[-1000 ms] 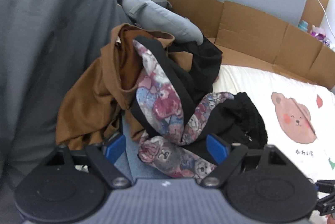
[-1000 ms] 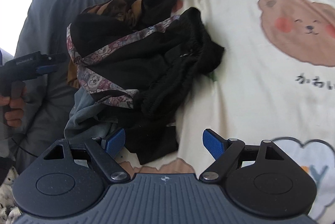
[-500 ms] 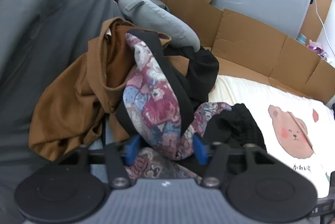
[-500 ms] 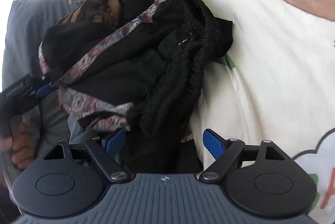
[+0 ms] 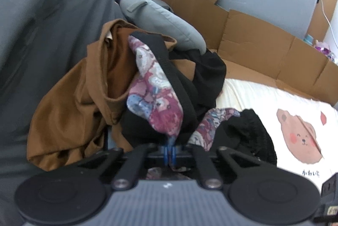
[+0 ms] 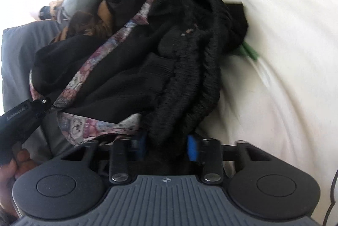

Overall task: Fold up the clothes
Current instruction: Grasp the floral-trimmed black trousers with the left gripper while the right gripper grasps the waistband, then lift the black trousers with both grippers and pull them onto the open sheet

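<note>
Two grippers were both buried in the same heap of clothes on the bed. The left gripper point(image 5: 170, 149) had its blue pads pinched almost together on a fold of the floral garment point(image 5: 155, 97), whose black-edged cloth rose up from the jaws and draped against a brown garment point(image 5: 69, 112) heaped beside it. The right gripper point(image 6: 166, 146) had closed partway, its blue fingers point(image 6: 192, 147) pressed against either side of a thick roll of the black knit garment point(image 6: 196, 69). That knit lay on top of the floral piece, at the edge of the pile, over a cream bedsheet point(image 6: 285, 78) printed with a bear point(image 5: 300, 136). A hand point(image 6: 12, 169) gripped the left tool's handle at the far side. Cardboard point(image 5: 264, 53) lined the wall behind, with a grey cushion point(image 5: 160, 21) leaning against it.
</note>
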